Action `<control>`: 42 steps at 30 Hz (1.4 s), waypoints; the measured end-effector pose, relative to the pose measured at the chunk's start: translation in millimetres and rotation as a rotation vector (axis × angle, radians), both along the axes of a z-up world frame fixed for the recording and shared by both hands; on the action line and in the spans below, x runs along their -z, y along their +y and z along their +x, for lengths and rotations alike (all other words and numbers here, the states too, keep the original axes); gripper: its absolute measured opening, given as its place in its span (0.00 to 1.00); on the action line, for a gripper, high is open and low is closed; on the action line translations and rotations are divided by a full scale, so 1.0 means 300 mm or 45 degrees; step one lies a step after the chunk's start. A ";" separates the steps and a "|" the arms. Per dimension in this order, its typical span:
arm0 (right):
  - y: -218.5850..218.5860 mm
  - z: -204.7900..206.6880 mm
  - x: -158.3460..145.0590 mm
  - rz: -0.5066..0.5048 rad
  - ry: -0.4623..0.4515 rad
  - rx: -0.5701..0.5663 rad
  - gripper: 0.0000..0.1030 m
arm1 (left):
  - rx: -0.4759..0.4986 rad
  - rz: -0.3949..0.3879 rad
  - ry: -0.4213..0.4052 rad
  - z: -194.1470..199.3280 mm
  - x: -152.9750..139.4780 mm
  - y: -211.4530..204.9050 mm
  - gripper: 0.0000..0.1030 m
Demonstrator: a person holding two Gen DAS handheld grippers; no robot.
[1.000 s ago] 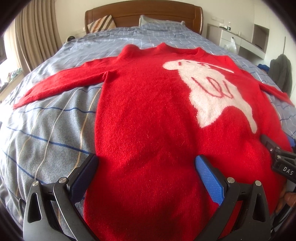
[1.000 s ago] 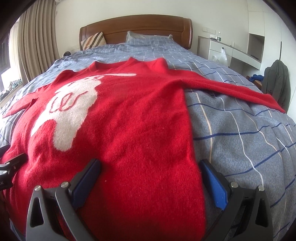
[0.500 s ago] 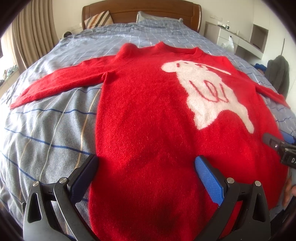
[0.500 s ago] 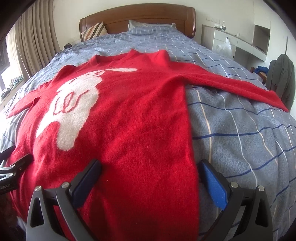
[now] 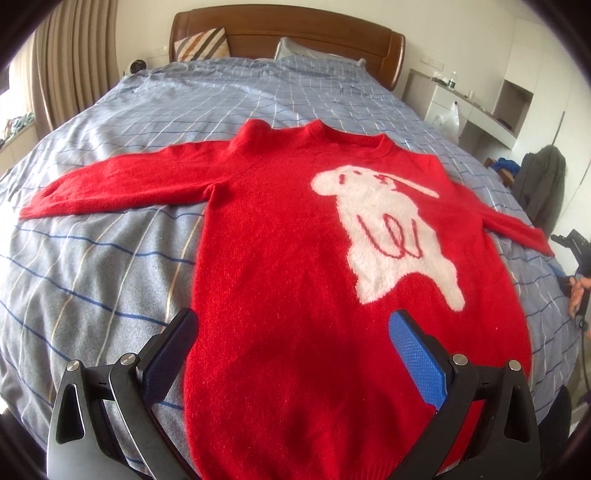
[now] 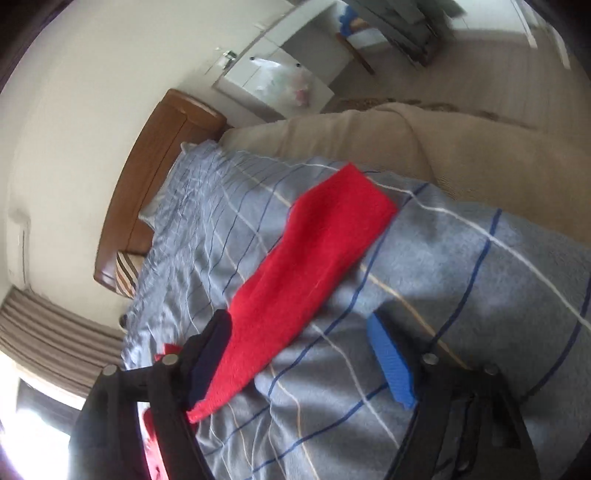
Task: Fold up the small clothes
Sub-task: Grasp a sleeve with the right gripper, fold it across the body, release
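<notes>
Sweater (image 5: 280, 280) flat on bed (image 5: 92, 266), pillows (image 5: 201, 44) behind

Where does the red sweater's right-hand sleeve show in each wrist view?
Left wrist: the sleeve runs off to the right edge, flat on the bedspread.
Right wrist: centre frame, diagonal, its near end by the right gripper.
Shared landmark: the wooden headboard.

We are seeing a big bed with a blue checked blanket (image 5: 110, 266) and a brown wooden headboard (image 5: 288, 33). A striped pillow (image 5: 201, 44) is leaning there. Brown curtains (image 5: 74, 55) are hanging beside it, and a dark jacket (image 5: 541, 184) is hanging nearby.
</notes>
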State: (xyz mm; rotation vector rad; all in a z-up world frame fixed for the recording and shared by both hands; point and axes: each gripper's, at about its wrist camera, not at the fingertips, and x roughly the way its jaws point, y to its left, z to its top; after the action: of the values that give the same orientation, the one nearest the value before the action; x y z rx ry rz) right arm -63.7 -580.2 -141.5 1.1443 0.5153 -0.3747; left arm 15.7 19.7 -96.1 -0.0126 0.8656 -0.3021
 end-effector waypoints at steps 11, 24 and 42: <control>-0.050 0.105 -0.094 -0.159 0.040 0.081 0.06 | -0.019 0.037 0.000 0.010 0.009 0.028 1.00; 0.950 0.669 -0.600 -0.547 -0.262 -0.911 0.05 | -0.264 0.020 -0.102 0.055 0.068 0.294 1.00; 1.265 0.765 -0.100 -0.295 0.219 -1.231 0.62 | -0.340 0.027 -0.102 0.070 0.125 0.401 1.00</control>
State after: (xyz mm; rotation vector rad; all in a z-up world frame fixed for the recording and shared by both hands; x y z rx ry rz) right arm 165.9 -200.7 -111.6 0.5386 1.0715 0.3080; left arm 36.8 139.9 -133.6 -0.0948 0.7773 -0.0426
